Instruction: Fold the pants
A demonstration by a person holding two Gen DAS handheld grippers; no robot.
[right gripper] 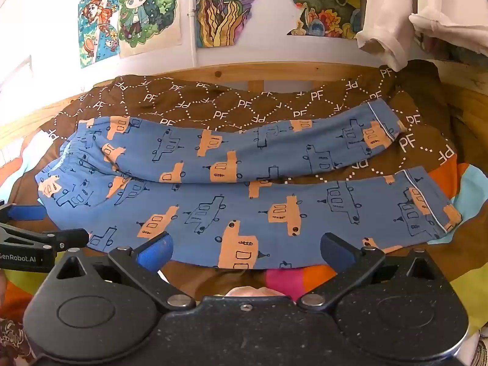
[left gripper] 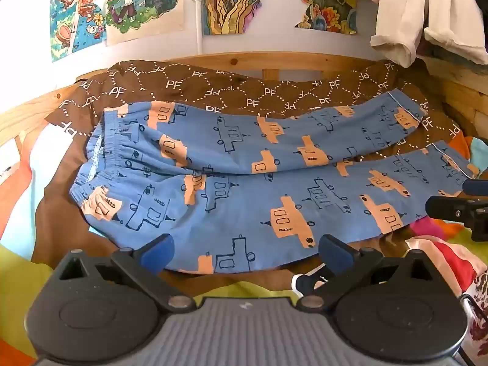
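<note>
On the bed: the blue pants [left gripper: 244, 183] lie flat on a brown blanket [left gripper: 213, 88] with white "PF" letters, near the front edge of the blanket.
Long axis of pants: it runs from left to right, parallel to the wooden bed frame [left gripper: 274, 59] at the back.
Direction: the elastic waistband [left gripper: 100, 164] points to the left, the 2 leg cuffs to the right.
Legs: the 2 legs lie side by side; they touch near the waist and are apart at the cuffs.
Left gripper [left gripper: 245, 251]: the fingers are spread wide and hold nothing; they are at the near edge of the pants.
Right gripper [right gripper: 245, 250]: also spread wide, nothing between the fingers, at the near edge of the front leg.
Only in left view: the full waistband with its gathers.
Only in right view: both cuffs [right gripper: 427, 204] complete, with white piping.
Wall: colourful drawings [right gripper: 137, 12] hang behind the bed.
</note>
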